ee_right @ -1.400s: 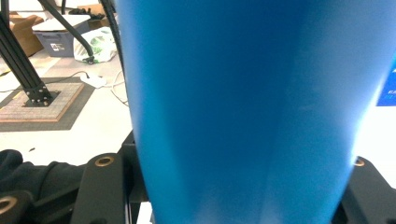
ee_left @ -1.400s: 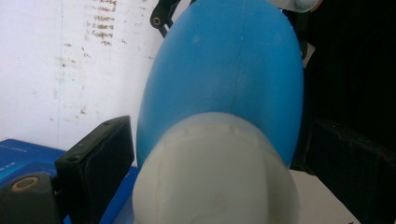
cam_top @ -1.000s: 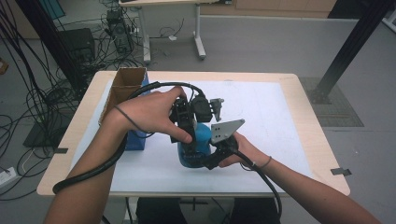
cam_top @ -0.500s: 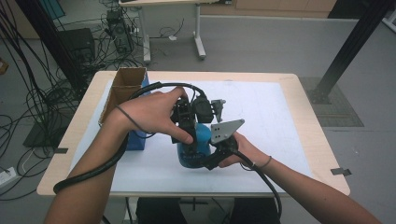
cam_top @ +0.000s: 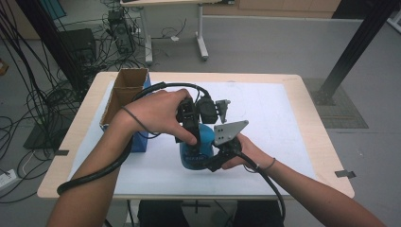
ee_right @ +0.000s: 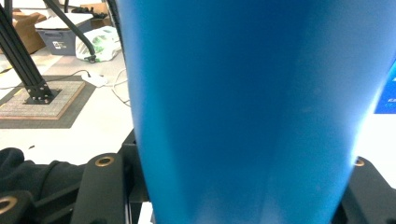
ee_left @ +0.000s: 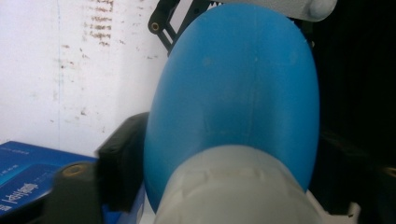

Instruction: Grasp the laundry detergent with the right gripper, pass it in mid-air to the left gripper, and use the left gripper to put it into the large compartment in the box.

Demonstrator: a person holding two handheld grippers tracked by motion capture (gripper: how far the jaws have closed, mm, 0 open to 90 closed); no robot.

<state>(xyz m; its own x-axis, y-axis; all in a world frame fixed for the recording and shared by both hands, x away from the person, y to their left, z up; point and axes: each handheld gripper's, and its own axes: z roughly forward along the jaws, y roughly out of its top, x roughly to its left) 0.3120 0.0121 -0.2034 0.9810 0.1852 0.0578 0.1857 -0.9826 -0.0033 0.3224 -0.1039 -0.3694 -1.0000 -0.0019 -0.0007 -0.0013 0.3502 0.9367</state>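
Both forearms were bare, entering from the bottom of the frame. A thin dark band circled the left wrist [cam_top: 128, 115], another the right wrist [cam_top: 269, 164]. Thick black cables trailed back along each arm.

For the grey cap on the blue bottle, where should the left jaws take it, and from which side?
Around the grey cap's ribbed side wall, coming straight down from above along the neck: the blue bottle stands upright, clamped at its body by the right gripper. The left gripper, just closing, already sits there.
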